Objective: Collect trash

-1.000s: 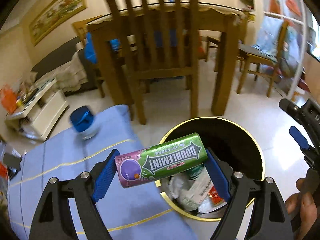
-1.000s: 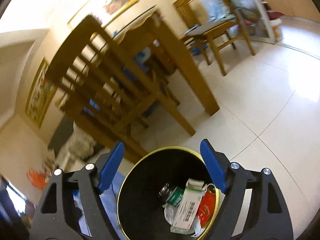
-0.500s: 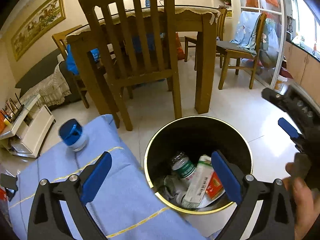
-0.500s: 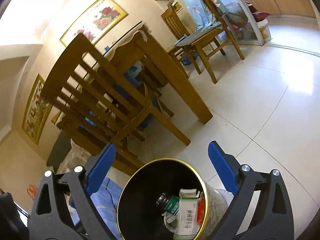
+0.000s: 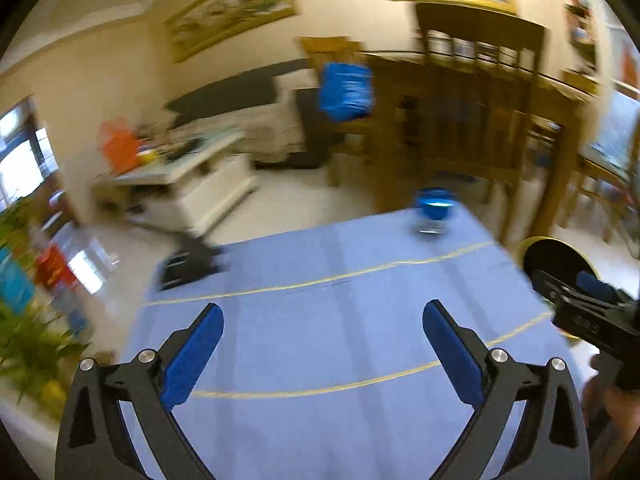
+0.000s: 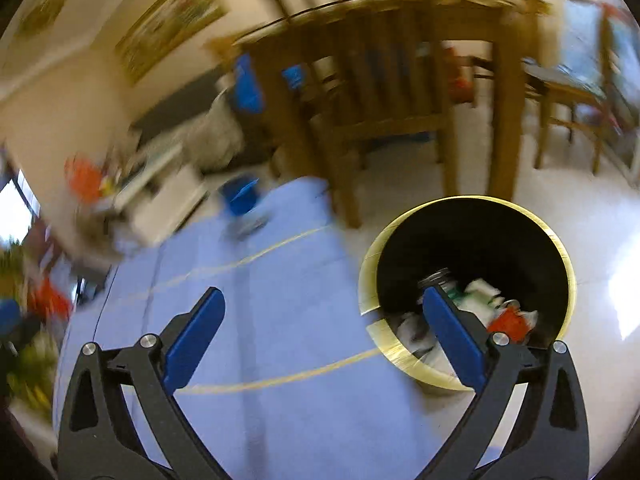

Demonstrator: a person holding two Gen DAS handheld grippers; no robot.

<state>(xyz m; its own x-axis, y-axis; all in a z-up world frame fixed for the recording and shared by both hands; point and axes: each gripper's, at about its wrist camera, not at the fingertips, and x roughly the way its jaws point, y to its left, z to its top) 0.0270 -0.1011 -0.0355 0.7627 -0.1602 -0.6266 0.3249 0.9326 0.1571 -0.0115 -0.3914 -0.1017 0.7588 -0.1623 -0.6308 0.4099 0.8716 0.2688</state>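
1. While both views are motion-blurred, the left tool [image 5: 323,316] is plainly spread apart, nothing between its blue pads, over the blue-clothed tabletop [image 5: 320,320].
2. Right tool [image 6: 323,300] also spread wide, nothing held.
3. Trash bin [image 6: 472,240]: round, black inside, gold rim, on the floor just beside the tabletop's right edge.
4. Trash in the bin [image 6: 488,304]: white carton, red wrapper, crumpled paper, a jar.
5. Blue-capped jar [image 5: 434,212] stands at the tabletop's far edge.

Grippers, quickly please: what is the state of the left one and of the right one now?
Left gripper: jaws open, holding nothing, above the blue cloth.
Right gripper: jaws open, holding nothing, beside the trash bin.
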